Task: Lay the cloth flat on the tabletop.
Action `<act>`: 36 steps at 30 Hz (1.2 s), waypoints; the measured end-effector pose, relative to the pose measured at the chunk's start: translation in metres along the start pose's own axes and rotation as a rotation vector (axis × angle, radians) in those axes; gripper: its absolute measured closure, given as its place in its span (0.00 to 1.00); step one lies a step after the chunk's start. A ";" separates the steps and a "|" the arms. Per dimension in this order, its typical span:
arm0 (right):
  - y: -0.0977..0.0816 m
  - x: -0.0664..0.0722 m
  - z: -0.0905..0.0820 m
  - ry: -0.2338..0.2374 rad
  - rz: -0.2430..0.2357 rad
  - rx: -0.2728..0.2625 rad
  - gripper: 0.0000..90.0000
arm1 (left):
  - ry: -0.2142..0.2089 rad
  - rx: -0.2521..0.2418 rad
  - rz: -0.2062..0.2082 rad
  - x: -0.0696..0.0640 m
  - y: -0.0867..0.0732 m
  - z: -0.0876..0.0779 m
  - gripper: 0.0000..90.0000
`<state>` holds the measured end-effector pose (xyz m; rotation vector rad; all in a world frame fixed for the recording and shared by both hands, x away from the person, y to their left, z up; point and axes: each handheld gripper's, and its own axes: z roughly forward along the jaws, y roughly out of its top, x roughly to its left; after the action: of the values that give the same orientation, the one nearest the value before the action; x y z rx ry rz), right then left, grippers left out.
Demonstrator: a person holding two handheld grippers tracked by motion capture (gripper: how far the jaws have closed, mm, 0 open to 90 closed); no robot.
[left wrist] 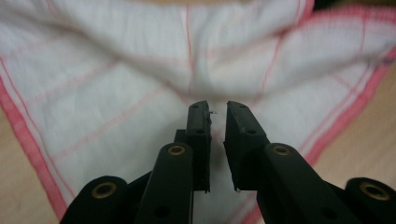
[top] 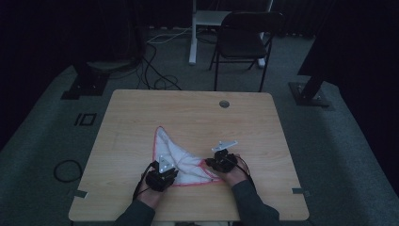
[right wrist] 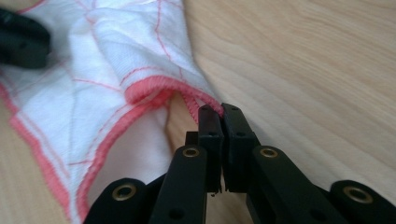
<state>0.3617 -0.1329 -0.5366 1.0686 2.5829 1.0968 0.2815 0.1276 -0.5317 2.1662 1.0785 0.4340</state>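
Right gripper view is showing the right gripper (right wrist: pixel 218 112) pinching the cloth (right wrist: pixel 116 60) hem, seemingly securely; the left gripper (left wrist: pixel 217 108), slightly parted, should be re-gripping toward twelve o'clock.

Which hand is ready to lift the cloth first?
The right one, probably. The right gripper has its fingers pinched on the red hem of the cloth. The left gripper hovers over the cloth with a gap, holding nothing.

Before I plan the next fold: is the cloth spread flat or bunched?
Bunched. The cloth lies in a rumpled triangle on the table, its red hem curled over itself.
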 end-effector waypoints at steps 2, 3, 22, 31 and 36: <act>0.001 -0.001 0.000 -0.006 0.000 -0.001 0.98 | 0.004 0.015 0.007 -0.001 -0.004 0.000 0.90; 0.002 -0.003 -0.001 -0.021 0.001 -0.003 0.98 | 0.000 0.011 0.005 0.000 -0.005 0.000 0.90; -0.001 -0.040 -0.033 -0.205 0.055 -0.068 0.98 | 0.074 0.046 -0.013 0.031 -0.015 -0.014 0.90; -0.011 -0.049 -0.052 -0.245 0.081 -0.106 0.98 | 0.132 0.059 -0.012 0.051 -0.014 -0.015 0.88; -0.013 -0.048 -0.055 -0.231 0.060 -0.096 0.91 | 0.167 0.072 -0.028 0.059 -0.012 -0.014 0.86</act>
<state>0.3689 -0.2023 -0.5117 1.1802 2.3104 1.0310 0.3024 0.1853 -0.5296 2.2058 1.2306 0.5793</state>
